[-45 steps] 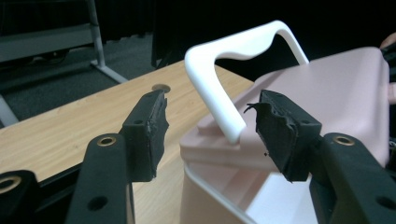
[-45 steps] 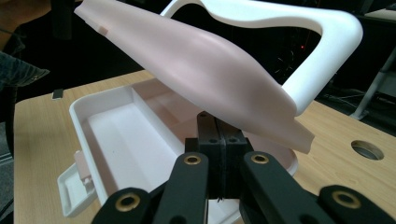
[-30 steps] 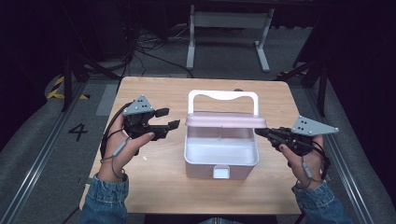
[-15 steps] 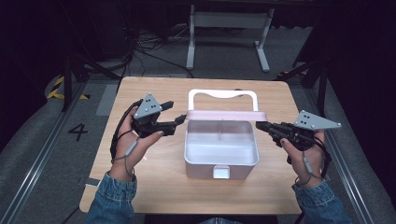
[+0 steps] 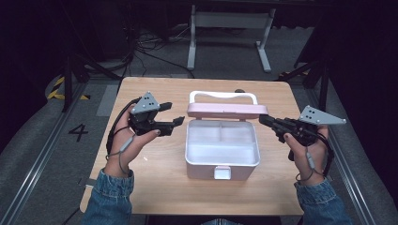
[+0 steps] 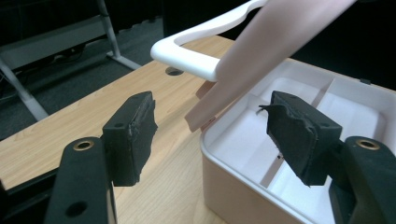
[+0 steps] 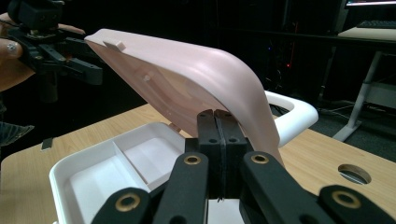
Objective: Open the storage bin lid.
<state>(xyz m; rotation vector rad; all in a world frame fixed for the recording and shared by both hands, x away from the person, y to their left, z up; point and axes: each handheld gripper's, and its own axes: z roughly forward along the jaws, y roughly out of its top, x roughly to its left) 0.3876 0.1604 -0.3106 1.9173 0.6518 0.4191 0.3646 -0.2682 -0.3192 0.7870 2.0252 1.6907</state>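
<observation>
Propping the pale pink plastic lid [image 5: 227,110] upright, my clenched right tool [image 5: 265,120] exposes the white box [image 5: 221,166]. My left tool [image 5: 175,114], just released, stands clear.

So the high view sat above the person's edge of the tabletop [image 5: 155,187], looking forward and down, far enough back to take in the whole top plus the dark floor and a metal stand [image 5: 230,28] behind it. The left gripper view rode right on the left tongs [image 6: 219,140], super close, facing across the near corner of the white box [image 6: 243,186] with its pink lid [image 6: 271,51] tilted overhead. The right gripper view rode on the right tongs [image 7: 217,135], low and close too, facing across the box from the opposite side. All three shared the box, lid and white handle [image 5: 223,95].
</observation>
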